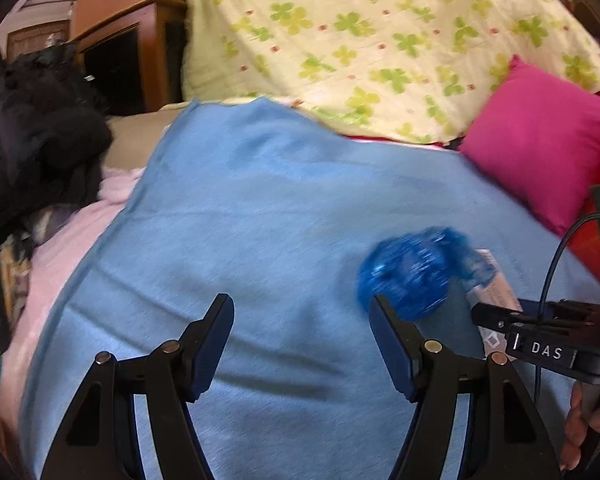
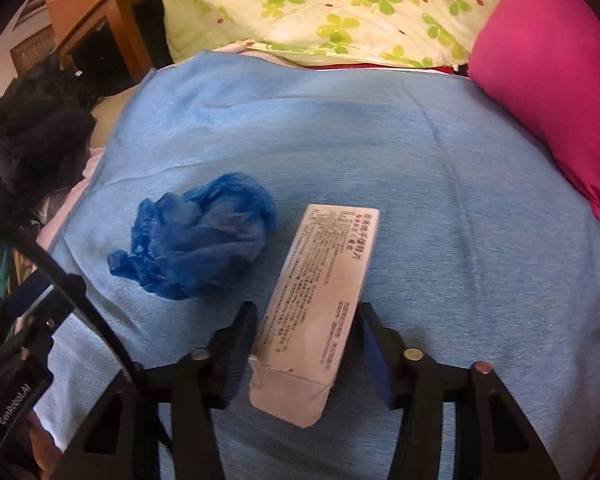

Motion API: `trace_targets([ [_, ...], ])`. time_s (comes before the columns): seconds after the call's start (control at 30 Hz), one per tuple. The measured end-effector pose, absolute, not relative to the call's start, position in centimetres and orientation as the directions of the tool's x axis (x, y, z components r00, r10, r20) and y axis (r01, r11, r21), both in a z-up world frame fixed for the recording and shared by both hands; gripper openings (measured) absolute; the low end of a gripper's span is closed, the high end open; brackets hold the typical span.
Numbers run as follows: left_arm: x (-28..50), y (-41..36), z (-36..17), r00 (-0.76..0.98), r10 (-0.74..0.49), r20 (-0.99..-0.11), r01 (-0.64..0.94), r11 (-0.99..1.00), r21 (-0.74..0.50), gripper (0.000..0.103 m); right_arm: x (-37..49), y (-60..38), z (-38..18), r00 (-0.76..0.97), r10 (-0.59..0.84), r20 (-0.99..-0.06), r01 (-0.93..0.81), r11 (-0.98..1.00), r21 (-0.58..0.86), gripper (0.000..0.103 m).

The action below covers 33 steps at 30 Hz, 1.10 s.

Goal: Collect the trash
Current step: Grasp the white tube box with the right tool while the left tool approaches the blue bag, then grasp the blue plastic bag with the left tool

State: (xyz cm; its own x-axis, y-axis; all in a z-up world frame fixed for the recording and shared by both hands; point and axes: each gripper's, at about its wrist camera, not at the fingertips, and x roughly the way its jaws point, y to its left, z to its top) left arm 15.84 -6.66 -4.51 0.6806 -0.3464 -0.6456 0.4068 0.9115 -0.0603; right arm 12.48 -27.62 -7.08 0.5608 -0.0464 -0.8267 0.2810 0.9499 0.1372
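A crumpled blue plastic bag [image 2: 198, 236] lies on the light blue blanket [image 2: 440, 184]. A white printed carton [image 2: 320, 300] lies next to it on the right. My right gripper [image 2: 308, 320] straddles the carton's near end, fingers close to its sides with small gaps, not closed on it. In the left wrist view the blue bag [image 1: 412, 272] lies just beyond my right fingertip, and my left gripper [image 1: 302, 312] is open and empty above the blanket [image 1: 260, 220]. The carton [image 1: 496, 292] shows partly behind the right gripper's body.
A magenta pillow [image 1: 540, 144] lies at the right. A clover-print quilt [image 1: 380, 40] is piled at the back. Black clothing [image 1: 32, 132] is heaped at the left, beside a wooden cabinet [image 1: 120, 40]. Pink sheet [image 1: 60, 248] shows along the blanket's left edge.
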Motion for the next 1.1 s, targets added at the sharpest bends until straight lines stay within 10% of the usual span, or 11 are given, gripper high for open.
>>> trace_targets([
  [0.73,18.8,-13.7,-6.8,0.449,-0.503,-0.739,0.511,0.823,-0.249,0.069,7.2,-34.0,-6.6,0.515,0.024,-0.857,0.327,0.918,0.222,0.042],
  [1.1,17.0,-13.5,-5.1,0.496,-0.449,-0.743,0.495,0.849,-0.182,0.064,7.5,-33.8,-6.9,0.500,0.035,-0.865,0.334,0.914,0.230,0.056],
])
